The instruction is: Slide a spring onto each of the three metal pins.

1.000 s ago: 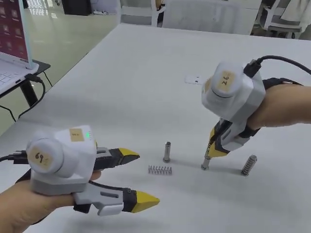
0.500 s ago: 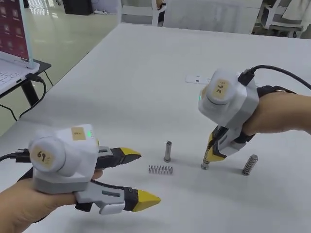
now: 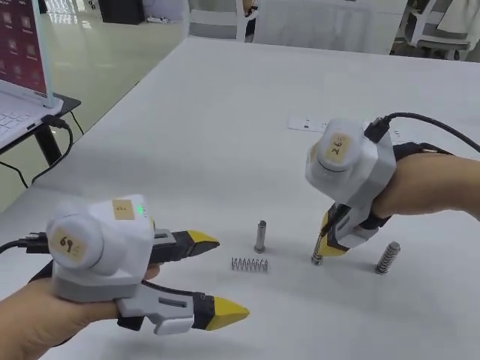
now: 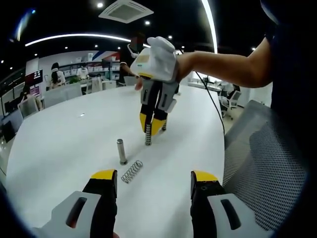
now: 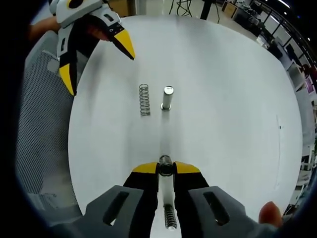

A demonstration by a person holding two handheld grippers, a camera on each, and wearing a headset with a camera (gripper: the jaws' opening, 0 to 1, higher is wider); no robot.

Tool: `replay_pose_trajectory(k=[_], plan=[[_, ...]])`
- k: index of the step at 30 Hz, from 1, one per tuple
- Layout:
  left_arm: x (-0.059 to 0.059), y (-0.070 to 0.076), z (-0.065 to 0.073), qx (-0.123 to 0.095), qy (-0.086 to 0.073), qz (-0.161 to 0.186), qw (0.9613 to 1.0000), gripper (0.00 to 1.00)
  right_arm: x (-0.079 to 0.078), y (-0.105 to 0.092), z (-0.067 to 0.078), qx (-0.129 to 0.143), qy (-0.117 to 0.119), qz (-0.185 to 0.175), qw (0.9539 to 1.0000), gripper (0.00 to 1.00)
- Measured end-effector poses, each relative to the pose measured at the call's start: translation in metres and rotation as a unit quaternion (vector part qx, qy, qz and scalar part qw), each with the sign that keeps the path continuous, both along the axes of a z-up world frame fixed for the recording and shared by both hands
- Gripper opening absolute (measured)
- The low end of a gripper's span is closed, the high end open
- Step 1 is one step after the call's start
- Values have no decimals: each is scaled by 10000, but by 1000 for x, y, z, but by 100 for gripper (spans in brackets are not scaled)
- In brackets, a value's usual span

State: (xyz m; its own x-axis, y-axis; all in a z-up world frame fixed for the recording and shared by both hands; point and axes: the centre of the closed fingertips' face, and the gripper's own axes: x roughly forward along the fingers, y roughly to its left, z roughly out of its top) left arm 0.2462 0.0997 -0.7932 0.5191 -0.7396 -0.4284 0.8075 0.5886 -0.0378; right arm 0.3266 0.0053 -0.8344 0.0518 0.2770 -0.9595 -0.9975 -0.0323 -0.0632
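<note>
Pins: we counted three, in a row on the white table; the bare pin stood upright at the left end; the middle pin showed us little more than its foot, under the right gripper's tips; the far pin leaned a little at the right end.

Springs: we counted three; the loose spring lay flat on the table just beside the bare pin's foot, on the near side, apart from both grippers; the held spring stood upright at the middle pin; the third spring sat around the far pin, covering most of its length.

Right gripper: it pointed steeply down at the table; its yellow-tipped jaws were pressed together on the held spring, pinching it from both sides; in the right gripper view a round metal end sat right between the tips; we could not tell how far down the pin the spring had gone.

Left gripper: jaws spread wide with nothing between them; it was held low at the near left, its tips aimed toward the loose spring and the bare pin but well short of both.

Elsewhere: we saw one laptop on a side stand off the table's left edge; one small white item lay on the table well beyond the pins.
</note>
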Motion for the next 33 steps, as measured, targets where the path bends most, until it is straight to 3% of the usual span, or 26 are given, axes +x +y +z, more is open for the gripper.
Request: replay_pose_trajectory(k=[24,33], plan=[[0,0,1,4,-3,9,10000,55,0,-1,-5,47,84,-55,9999,9],[0,0,0,8,4,6,10000,55,0,0,-5,101,81,-66,9999,17]])
